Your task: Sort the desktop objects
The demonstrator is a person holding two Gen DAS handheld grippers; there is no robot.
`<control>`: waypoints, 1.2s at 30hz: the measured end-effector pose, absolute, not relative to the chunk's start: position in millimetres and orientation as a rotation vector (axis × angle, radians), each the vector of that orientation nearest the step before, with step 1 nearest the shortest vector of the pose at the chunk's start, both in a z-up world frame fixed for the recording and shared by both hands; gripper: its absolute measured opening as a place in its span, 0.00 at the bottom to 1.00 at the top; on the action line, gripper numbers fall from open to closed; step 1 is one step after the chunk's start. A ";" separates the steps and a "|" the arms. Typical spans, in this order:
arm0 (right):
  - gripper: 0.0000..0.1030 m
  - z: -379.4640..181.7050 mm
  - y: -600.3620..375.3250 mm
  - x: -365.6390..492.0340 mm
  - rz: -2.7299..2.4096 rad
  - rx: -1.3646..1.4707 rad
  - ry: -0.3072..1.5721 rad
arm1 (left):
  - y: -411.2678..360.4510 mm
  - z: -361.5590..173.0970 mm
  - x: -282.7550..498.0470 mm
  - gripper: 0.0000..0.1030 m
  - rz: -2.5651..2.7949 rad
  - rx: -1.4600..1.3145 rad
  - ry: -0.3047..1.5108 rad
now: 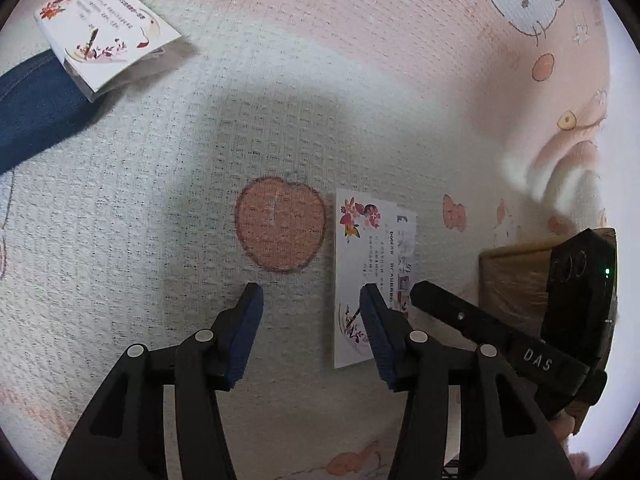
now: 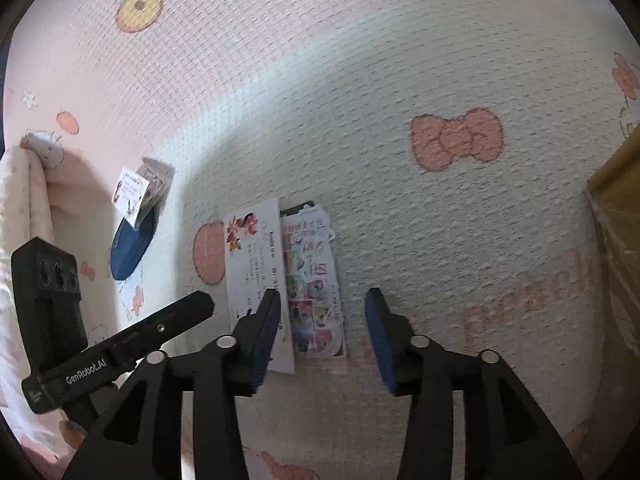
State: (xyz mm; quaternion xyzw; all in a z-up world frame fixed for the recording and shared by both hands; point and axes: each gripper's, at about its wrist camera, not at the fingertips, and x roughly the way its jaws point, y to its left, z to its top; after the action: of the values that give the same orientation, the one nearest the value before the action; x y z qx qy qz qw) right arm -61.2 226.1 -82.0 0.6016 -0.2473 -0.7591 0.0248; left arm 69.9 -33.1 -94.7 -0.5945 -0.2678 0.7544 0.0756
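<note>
Nearby, card beside box.

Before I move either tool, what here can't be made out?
- Sticker sheet: left part under the white card, right wrist view.
- Card print: too small to read in both views.
- Blue pouch: cut off by the frame edge, left wrist view.
- Brown box: cut off, contents unseen.

Open right claw, sticker pack beneath
</note>
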 end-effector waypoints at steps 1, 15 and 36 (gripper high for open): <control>0.46 -82.0 225.3 -60.9 -2.350 1.854 -0.759 | -33.7 -93.6 72.1 0.53 2.262 -1.774 -0.805; 0.59 -88.6 228.7 -56.2 -2.345 1.723 -0.838 | -24.2 -108.7 75.7 0.12 2.170 -1.769 -0.800; 0.14 -98.9 221.5 -52.5 -2.409 1.762 -0.798 | -10.5 -96.2 104.4 0.12 2.188 -1.794 -0.726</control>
State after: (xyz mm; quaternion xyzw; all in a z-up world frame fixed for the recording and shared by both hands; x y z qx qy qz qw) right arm -52.5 221.5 -98.9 0.5700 -0.2583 -0.7795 0.0261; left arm 104.4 -10.5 -96.2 -0.6104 -0.2472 0.7444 0.1101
